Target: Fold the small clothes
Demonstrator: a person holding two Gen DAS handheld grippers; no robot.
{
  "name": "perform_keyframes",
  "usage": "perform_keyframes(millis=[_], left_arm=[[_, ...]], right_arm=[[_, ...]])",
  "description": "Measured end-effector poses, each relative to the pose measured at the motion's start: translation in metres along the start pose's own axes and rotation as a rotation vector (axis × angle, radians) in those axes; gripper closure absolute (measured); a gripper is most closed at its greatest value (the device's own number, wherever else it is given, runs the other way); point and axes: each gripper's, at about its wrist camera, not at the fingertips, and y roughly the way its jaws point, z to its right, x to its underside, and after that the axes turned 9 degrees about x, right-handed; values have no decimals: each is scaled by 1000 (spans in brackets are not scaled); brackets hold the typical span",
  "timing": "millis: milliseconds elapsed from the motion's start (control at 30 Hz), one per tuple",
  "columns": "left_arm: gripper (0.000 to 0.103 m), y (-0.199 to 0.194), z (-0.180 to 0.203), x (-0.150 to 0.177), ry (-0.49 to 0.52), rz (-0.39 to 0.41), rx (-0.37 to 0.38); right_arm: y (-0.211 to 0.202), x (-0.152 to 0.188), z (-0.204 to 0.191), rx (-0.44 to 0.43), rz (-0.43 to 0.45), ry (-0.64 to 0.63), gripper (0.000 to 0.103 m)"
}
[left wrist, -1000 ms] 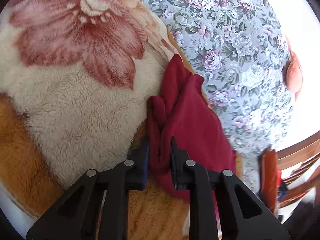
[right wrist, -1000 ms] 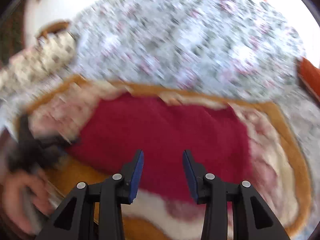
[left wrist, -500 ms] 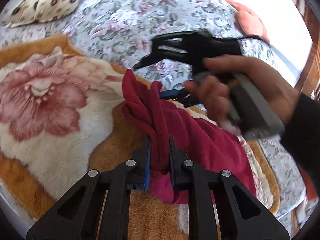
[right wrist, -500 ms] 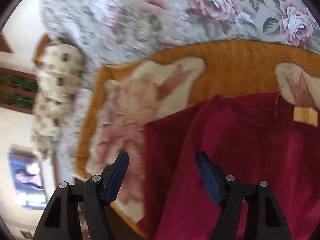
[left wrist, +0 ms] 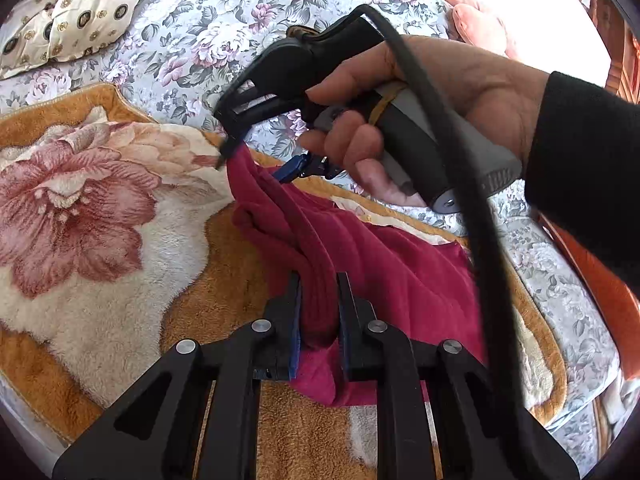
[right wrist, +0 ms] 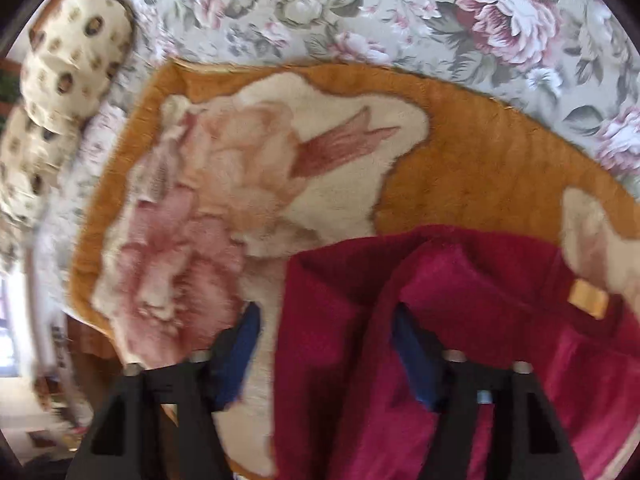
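Observation:
A dark red garment (left wrist: 384, 256) lies bunched on an orange blanket (left wrist: 224, 280) with a pink flower print. My left gripper (left wrist: 318, 304) is shut on a thick fold of its near edge. In the left wrist view my right gripper (left wrist: 256, 156), held in a hand, hovers at the garment's far corner with its jaws spread wide. In the right wrist view the right gripper (right wrist: 326, 316) is open, straddling the garment's (right wrist: 360, 344) raised corner, which has a small orange tag (right wrist: 588, 305).
The blanket (right wrist: 472, 184) lies on a floral bedsheet (left wrist: 224, 32). A cream patterned pillow (left wrist: 68, 16) sits at the far left, also in the right wrist view (right wrist: 72, 64). A pink cushion (left wrist: 484, 24) lies at the far right. Wooden furniture (left wrist: 624, 64) borders the right side.
My right gripper has come down over the garment's far corner, still open. My left gripper has kept its hold on the near fold, and the garment has bunched up more between them.

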Motion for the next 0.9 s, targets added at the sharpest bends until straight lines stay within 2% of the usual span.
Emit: perform_keyframes(millis=[67,100,167,200,233,400,567,767,800,900], left_arm=[[90,-1,0,0,-1,4,3],[90,-3,0,1,2,10,5],[90,-5,0,1,6,19,12],[90,-8,-1,1,2,28,21],[90,-9,-1,1,-1,34,26],[90,-22,14,0,18,54,90],[90,-22,67,7,72,9,215],[90,8,135,26,137,-105,302],[99,15,149,32,158,-140,338],[99,33,190,59,277,-234,366]], right_arm=[[1,-1,2,7,-15,-15,55],[2,-1,2,17,-18,-39,60],[3,-1,3,33,-20,-54,74],[1,1,5,26,-16,-58,86],[-4,3,6,28,-1,-72,89],[-54,20,26,5,111,-53,91],[-112,55,77,-11,198,-8,91],[-139,108,175,25,227,105,91],[-139,116,188,34,225,119,91],[-131,143,234,62,207,171,91]])
